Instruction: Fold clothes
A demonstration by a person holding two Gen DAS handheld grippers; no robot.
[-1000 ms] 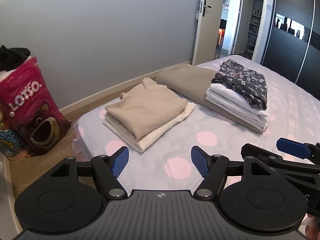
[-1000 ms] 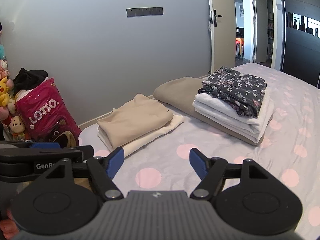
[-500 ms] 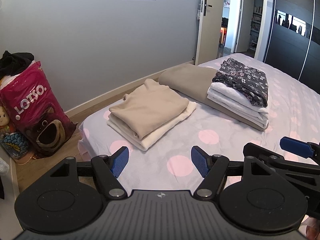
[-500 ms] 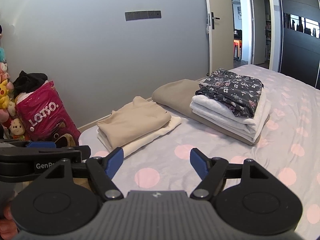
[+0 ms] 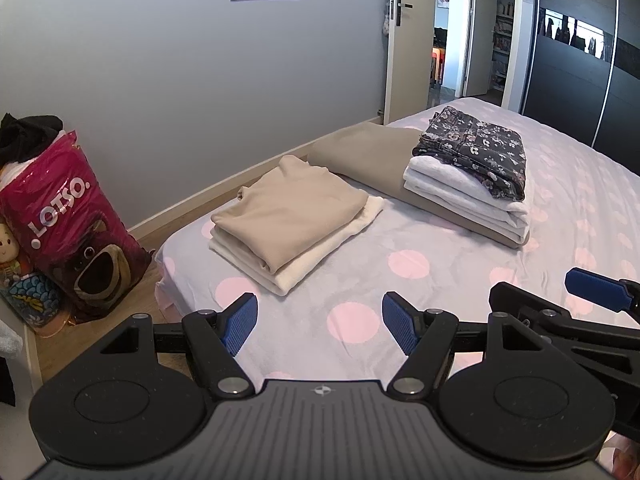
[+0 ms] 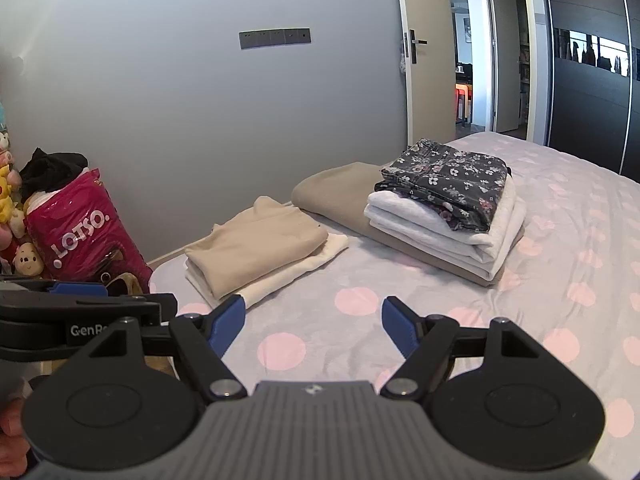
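While both grippers hang over the near bed (image 5: 460, 240) with nothing in them, the clothes lie as follows. Beige stack (image 5: 292, 216): a beige top folded over a cream piece, near the bed's left corner. Second stack (image 5: 472, 176): a dark floral garment (image 6: 448, 184) on white folded pieces, on a tan layer, just beside the first stack and farther in. All of it lies folded and squared, as the task wants. No loose garment shows on the bed.

Step in hand: not settled. Such a scene fits a pause between garments, with more to fetch from outside the views, or a job that is over. A pink bag (image 5: 68, 224) on the floor by the wall has dark cloth at its top; whether that is laundry I cannot tell.

Left gripper (image 5: 320, 320): level, pointed across the bed at the stacks, jaws spread wide, holding nothing.

Right gripper (image 6: 312, 320): alongside it, same heading, jaws equally wide, holding nothing.

Each shows at the edge of the other's view, close beside it.
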